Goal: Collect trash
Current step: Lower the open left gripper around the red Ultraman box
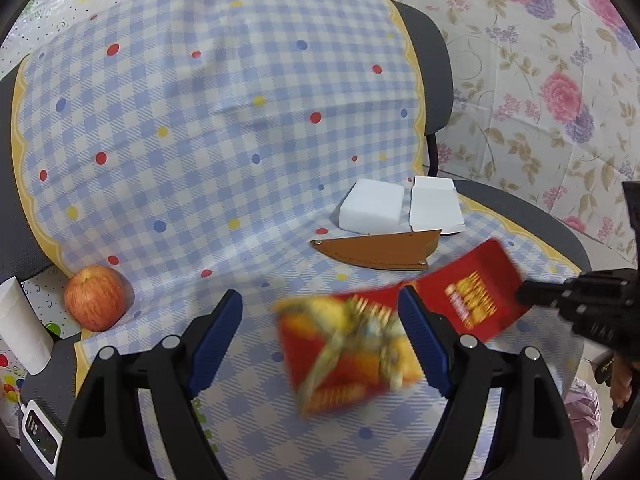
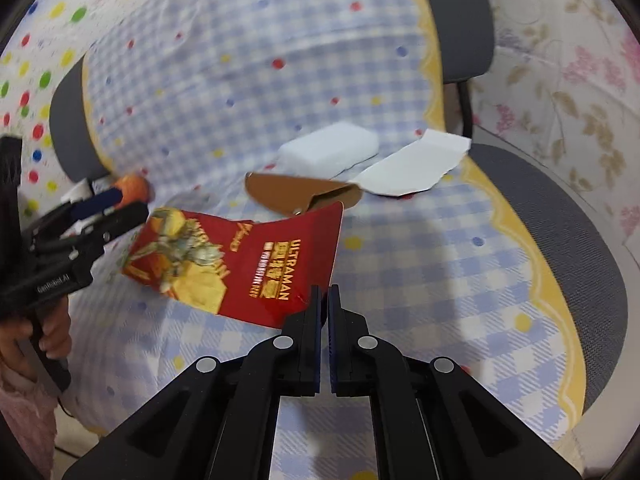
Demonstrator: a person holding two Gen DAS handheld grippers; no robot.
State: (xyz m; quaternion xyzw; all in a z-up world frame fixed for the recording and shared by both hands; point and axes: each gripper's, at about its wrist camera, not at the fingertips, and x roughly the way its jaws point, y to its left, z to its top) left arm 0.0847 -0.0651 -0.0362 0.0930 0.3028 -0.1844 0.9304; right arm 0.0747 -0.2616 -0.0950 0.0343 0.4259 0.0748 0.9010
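1. Right tool (image 2: 325,300): fingers pressed nearly together, pinching the near edge of a red snack wrapper (image 2: 256,264) and holding it off the checked cloth (image 2: 420,264).
2. Left tool (image 1: 320,328): blue-padded fingers spread wide, gripping nothing; wrapper (image 1: 352,344) blurred between them, close against the right-hand pad (image 1: 422,340).
3. Wrapper in the right wrist view: red, printed "ULTRAMAN", stretched from the right tool towards the left tool (image 2: 116,208) at the picture's left edge, far corner just beside those fingers; touching or not, cannot tell.
4. Beyond the wrapper on the cloth: brown leather sheath (image 1: 376,252), curved edge towards the camera.
5. Behind the sheath: white foam block (image 1: 372,206) and, just beside it on the right, a torn piece of white card (image 1: 436,208).
6. Apple (image 1: 96,298) at the left edge of the cloth, well apart from the wrapper.
7. Roll of white paper (image 1: 22,324) left of the apple, off the cloth.
8. Cloth draped over a grey chair (image 2: 580,248), seat and backrest both covered.
9. Floral sheet (image 1: 540,80) behind the chair.
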